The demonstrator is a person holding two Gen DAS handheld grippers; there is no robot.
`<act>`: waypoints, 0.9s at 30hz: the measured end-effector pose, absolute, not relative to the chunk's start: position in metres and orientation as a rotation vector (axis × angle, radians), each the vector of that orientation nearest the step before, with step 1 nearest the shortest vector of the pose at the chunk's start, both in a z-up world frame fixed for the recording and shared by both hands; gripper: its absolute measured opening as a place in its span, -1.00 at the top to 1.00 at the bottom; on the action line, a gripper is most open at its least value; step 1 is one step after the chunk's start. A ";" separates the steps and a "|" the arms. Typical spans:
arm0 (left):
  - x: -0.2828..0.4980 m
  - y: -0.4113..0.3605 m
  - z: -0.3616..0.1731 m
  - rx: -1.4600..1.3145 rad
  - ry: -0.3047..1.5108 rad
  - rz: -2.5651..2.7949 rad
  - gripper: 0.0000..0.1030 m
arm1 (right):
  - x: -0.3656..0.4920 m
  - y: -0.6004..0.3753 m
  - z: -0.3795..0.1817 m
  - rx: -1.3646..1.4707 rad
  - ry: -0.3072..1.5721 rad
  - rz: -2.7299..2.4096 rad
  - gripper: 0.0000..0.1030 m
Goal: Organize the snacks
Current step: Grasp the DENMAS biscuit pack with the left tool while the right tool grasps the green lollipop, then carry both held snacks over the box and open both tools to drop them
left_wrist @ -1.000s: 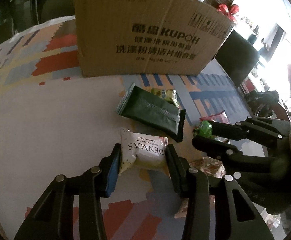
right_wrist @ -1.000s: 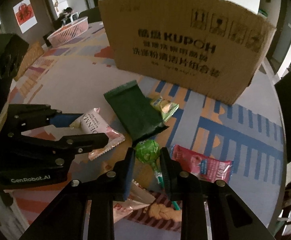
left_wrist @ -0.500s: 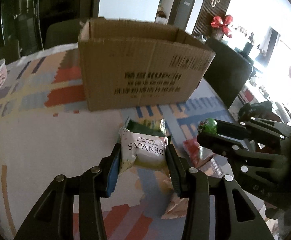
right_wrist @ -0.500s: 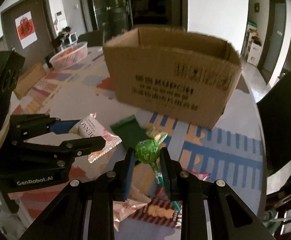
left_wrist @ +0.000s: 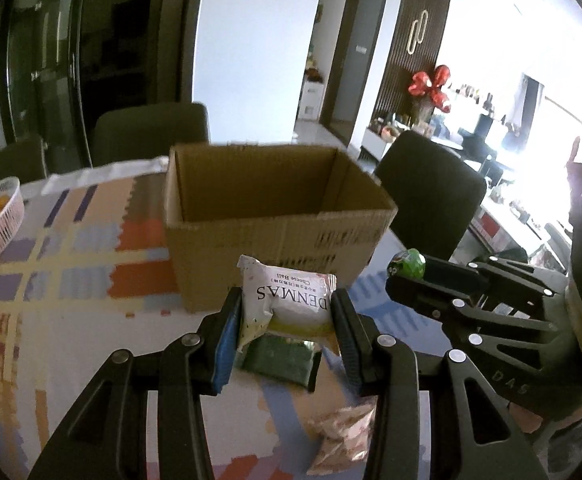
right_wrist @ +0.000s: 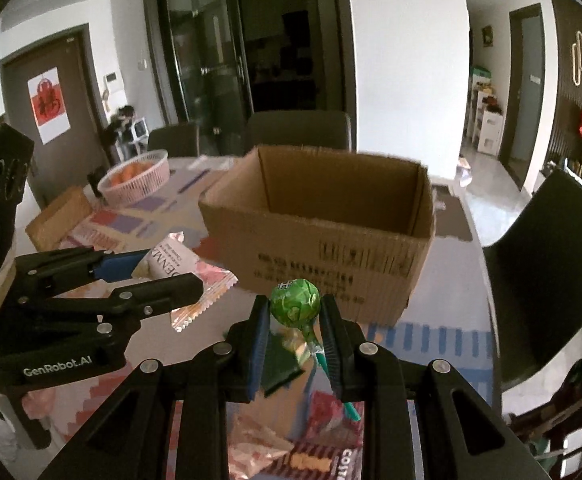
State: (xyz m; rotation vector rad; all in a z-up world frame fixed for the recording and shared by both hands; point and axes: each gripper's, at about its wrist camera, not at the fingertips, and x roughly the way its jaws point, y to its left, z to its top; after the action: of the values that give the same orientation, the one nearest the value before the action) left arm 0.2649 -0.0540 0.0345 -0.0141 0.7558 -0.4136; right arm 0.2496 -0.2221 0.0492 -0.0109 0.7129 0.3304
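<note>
My left gripper [left_wrist: 287,312] is shut on a white DENMAS snack packet [left_wrist: 287,300], held in the air in front of the open cardboard box [left_wrist: 275,236]. My right gripper [right_wrist: 295,316] is shut on a green lollipop [right_wrist: 294,307] with a teal stick, also raised before the box [right_wrist: 319,236]. Each gripper shows in the other's view: the right one [left_wrist: 407,276] with the lollipop [left_wrist: 409,263], the left one [right_wrist: 163,276] with the packet [right_wrist: 189,266]. The box looks empty as far as I can see inside.
A dark green packet [left_wrist: 281,360] and a pink packet [left_wrist: 341,434] lie on the patterned tablecloth below. More snack packets [right_wrist: 327,436] lie under the right gripper. A pink basket of oranges [right_wrist: 137,178] stands at the far left. Dark chairs [right_wrist: 547,276] surround the table.
Both grippers have risen from the table with their snacks. The box now sits lower in view and its open top and inside show.
</note>
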 end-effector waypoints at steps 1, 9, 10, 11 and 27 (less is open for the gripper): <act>0.266 -0.055 0.039 -0.017 0.745 -0.414 0.15 | 0.250 -0.222 0.053 -0.010 0.703 0.330 0.48; 0.278 -0.056 0.070 -0.016 0.670 -0.409 0.15 | 0.259 -0.227 0.083 -0.001 0.633 0.314 0.48; 0.280 -0.056 0.072 -0.015 0.664 -0.408 0.15 | 0.261 -0.227 0.086 -0.002 0.627 0.312 0.48; 0.282 -0.056 0.075 -0.014 0.657 -0.406 0.15 | 0.261 -0.227 0.089 -0.001 0.622 0.309 0.48; 0.332 -0.056 0.098 0.022 0.624 -0.364 0.15 | 0.309 -0.225 0.114 -0.012 0.599 0.302 0.48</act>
State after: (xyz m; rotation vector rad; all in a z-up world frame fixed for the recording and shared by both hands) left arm 0.3319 -0.0559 0.0982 0.0221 0.6240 -0.3644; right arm 0.3091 -0.2253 0.1142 -0.0123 0.5988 0.3018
